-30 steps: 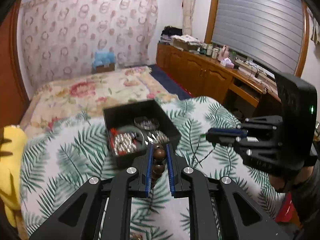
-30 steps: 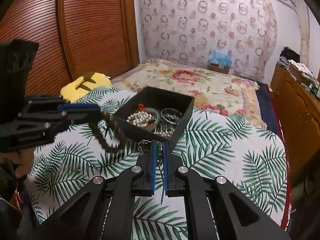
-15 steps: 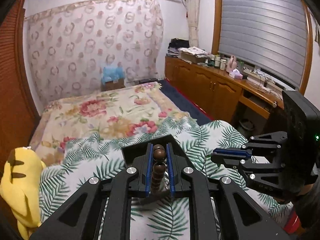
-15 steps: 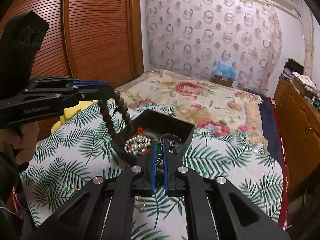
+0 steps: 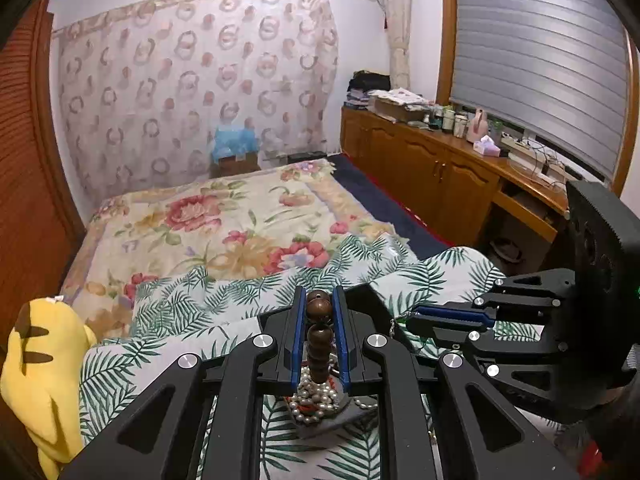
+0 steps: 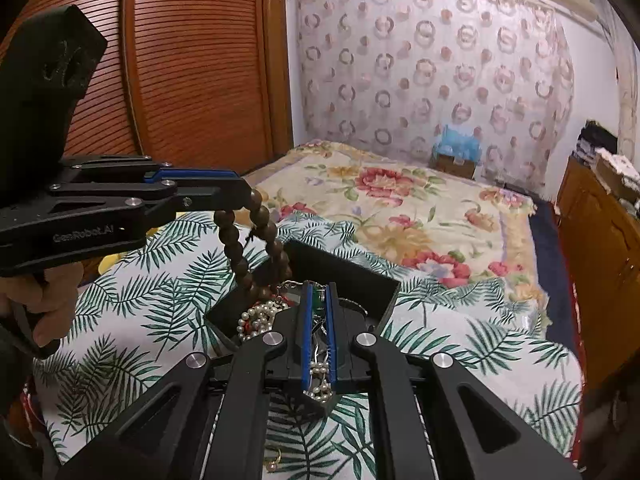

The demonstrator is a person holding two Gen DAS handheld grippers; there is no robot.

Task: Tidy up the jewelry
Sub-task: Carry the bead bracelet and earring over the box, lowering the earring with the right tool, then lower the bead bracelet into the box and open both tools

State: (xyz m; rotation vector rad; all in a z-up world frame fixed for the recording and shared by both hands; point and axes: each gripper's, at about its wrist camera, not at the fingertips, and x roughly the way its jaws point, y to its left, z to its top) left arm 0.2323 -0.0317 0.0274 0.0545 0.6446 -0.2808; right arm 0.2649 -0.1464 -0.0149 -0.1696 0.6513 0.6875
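Observation:
My left gripper (image 5: 318, 295) is shut on a brown wooden bead bracelet (image 5: 319, 338). In the right wrist view the bracelet (image 6: 244, 256) hangs as a loop from the left gripper (image 6: 240, 191), with its lower end at the near left corner of the black jewelry box (image 6: 360, 278). White pearls (image 6: 258, 318) and other pieces lie in the box (image 5: 320, 426). My right gripper (image 6: 318, 289) is shut on a thin chain with a green piece (image 6: 319, 302), just over the box. It shows at the right in the left wrist view as the right gripper (image 5: 410, 318).
The box sits on a palm-leaf cloth (image 6: 168, 280) spread over a floral bedspread (image 5: 224, 224). A yellow plush toy (image 5: 40, 368) lies at the left edge. A small earring (image 6: 274, 465) lies on the cloth near me. Wooden cabinets (image 5: 432, 172) line the right wall.
Both grippers rose and moved forward over the box. The bead bracelet lifted off the cloth and now hangs at the box's corner; both stayed shut.

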